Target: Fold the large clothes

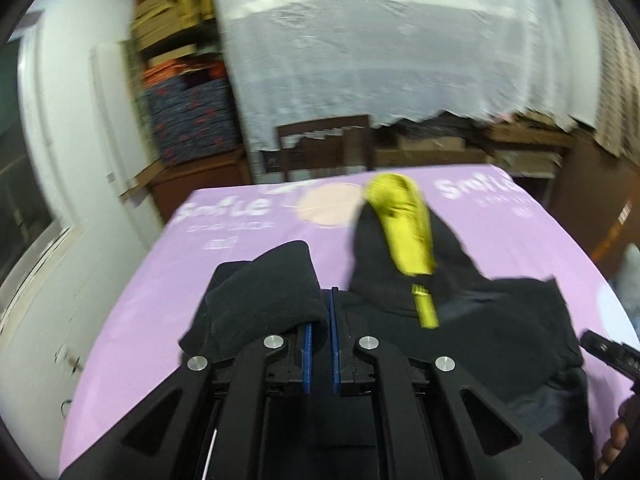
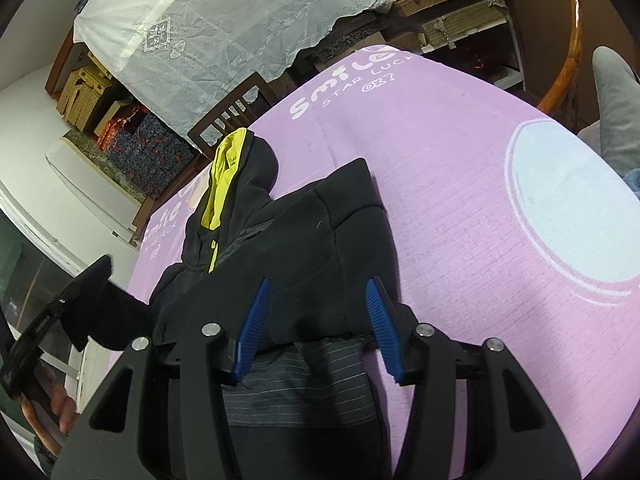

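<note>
A black hooded jacket (image 2: pixel 280 248) with a yellow hood lining (image 2: pixel 224 172) lies on a pink printed sheet (image 2: pixel 460 208) spread over what may be a bed or a bench; which one cannot be told.

The left wrist view shows the left hand-held gripper (image 1: pixel 321 320) closed, its 2 blue pads nearly together, with a black sleeve cuff (image 1: pixel 268 296) pinched at them and draped over the left finger. This view is blurred, yet it shows the hood lying away from the camera, the lining (image 1: pixel 404 224) facing up and a yellow zip strip (image 1: pixel 426 308) below it. At its right edge a black part of the other tool (image 1: pixel 608 352) shows.

The right wrist view shows what the first does not: the right hand-held gripper (image 2: pixel 318 332) with its jaws standing apart astride the jacket's lower part, where a striped inner fabric (image 2: pixel 300 384) is exposed; whether the pads press the cloth cannot be told. At the left, a hand (image 2: pixel 52 408) holds the left tool with the sleeve lifted off the sheet.

Behind stand a wooden chair (image 2: pixel 232 112) and a white lace cloth (image 2: pixel 240 20).
</note>
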Demonstrator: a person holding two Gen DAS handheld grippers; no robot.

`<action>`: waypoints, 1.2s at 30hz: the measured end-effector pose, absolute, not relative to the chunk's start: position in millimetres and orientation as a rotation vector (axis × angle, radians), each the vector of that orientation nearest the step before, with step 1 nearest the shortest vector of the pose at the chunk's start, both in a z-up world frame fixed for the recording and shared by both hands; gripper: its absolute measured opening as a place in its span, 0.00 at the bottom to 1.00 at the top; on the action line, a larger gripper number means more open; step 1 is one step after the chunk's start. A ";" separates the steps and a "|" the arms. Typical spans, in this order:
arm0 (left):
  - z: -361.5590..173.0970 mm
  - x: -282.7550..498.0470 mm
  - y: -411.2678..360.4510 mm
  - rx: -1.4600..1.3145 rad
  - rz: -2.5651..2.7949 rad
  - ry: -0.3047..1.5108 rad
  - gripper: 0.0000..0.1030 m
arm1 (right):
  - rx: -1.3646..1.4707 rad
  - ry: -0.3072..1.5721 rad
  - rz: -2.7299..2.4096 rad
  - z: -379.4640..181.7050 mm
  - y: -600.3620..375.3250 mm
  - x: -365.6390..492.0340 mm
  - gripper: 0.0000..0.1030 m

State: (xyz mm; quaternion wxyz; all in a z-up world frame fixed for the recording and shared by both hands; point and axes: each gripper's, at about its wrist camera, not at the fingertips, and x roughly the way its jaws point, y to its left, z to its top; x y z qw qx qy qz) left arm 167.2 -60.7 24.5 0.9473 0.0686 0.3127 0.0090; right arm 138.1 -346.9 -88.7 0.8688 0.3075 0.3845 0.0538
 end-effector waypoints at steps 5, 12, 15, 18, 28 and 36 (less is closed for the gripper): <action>-15.9 173.6 -117.9 0.177 -0.088 0.704 0.08 | 0.668 0.809 0.104 -91.2 -352.4 138.2 0.49; -84.5 191.9 -153.3 0.225 -0.138 0.868 0.16 | 0.698 0.820 0.099 -95.3 -359.5 139.9 0.49; -74.2 183.4 -153.5 0.216 -0.192 0.847 0.51 | 0.714 0.822 0.101 -97.4 -362.5 139.7 0.49; -53.5 165.1 -147.9 0.247 -0.200 0.772 0.73 | 0.710 0.815 0.109 -96.2 -363.2 138.9 0.49; -9.3 138.9 -8.8 0.155 0.038 0.661 0.92 | 0.530 0.728 0.213 -72.8 -324.6 128.9 0.49; -53.4 206.3 80.2 0.020 0.220 0.848 0.92 | 0.162 0.756 0.410 -47.4 -204.3 120.1 0.49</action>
